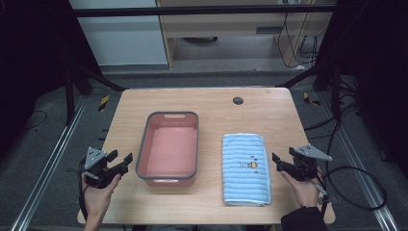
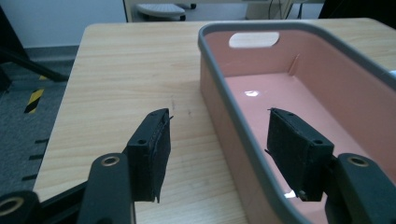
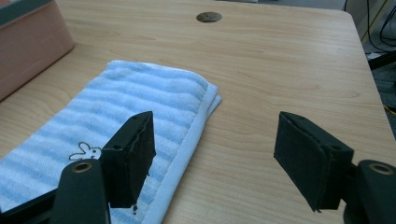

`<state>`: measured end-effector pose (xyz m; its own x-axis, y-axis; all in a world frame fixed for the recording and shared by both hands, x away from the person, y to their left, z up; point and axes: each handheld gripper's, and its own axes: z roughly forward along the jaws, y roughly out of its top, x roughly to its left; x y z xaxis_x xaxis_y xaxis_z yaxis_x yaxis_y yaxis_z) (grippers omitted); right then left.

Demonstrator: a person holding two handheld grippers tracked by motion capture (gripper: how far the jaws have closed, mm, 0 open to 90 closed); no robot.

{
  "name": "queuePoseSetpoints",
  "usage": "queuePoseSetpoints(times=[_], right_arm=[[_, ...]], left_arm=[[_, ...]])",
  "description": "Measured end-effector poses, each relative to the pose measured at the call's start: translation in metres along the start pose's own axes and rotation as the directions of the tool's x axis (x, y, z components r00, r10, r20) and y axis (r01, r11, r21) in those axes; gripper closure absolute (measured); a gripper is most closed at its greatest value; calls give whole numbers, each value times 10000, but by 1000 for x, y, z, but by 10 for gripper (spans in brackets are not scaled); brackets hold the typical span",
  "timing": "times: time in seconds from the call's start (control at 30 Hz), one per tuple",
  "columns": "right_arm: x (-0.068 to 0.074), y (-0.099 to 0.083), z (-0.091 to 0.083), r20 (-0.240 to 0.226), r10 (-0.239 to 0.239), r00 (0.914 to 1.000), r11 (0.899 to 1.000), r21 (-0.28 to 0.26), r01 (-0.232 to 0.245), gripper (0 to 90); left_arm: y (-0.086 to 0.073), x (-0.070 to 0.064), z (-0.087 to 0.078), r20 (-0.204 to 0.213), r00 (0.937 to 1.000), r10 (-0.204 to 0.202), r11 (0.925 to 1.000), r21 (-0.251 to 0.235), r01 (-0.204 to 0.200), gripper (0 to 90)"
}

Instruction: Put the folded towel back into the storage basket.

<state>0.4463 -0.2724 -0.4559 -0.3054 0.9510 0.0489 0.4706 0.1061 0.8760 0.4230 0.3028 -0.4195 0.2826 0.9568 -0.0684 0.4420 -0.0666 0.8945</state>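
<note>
A pink bin with a grey rim stands empty in the middle of the wooden table. To its right lies a folded blue-striped towel with a small printed figure. My left gripper is held open just left of the bin; in the left gripper view its jaws straddle the bin's near wall. At the towel's right edge my right gripper is held open, one jaw over the towel and the other over bare wood.
A round cable hole sits near the table's far edge. Metal frame rails and cables run on the floor around the table. Cabinets stand behind it.
</note>
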Motion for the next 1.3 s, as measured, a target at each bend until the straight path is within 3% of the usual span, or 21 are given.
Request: queuePoseSetpoints(times=[0.33, 0.63, 0.93, 1.3], right_arm=[[5, 10, -4, -196, -76, 9998, 9996, -276, 71, 315], [9, 28, -10, -501, -198, 9985, 9974, -707, 162, 323], [10, 46, -11, -662, -261, 9975, 9972, -718, 213, 368], [11, 62, -4, -1037, -481, 9934, 9982, -399, 441, 428]], left_arm=[[9, -19, -6, 322, 9993, 189, 9996, -197, -183, 395], [21, -36, -9, 516, 9969, 591, 9975, -429, -569, 382], [31, -65, -2, 917, 9901, 1063, 9931, -593, -1011, 378], [33, -106, 10, 1692, 9735, 1537, 9875, -618, -1451, 387]])
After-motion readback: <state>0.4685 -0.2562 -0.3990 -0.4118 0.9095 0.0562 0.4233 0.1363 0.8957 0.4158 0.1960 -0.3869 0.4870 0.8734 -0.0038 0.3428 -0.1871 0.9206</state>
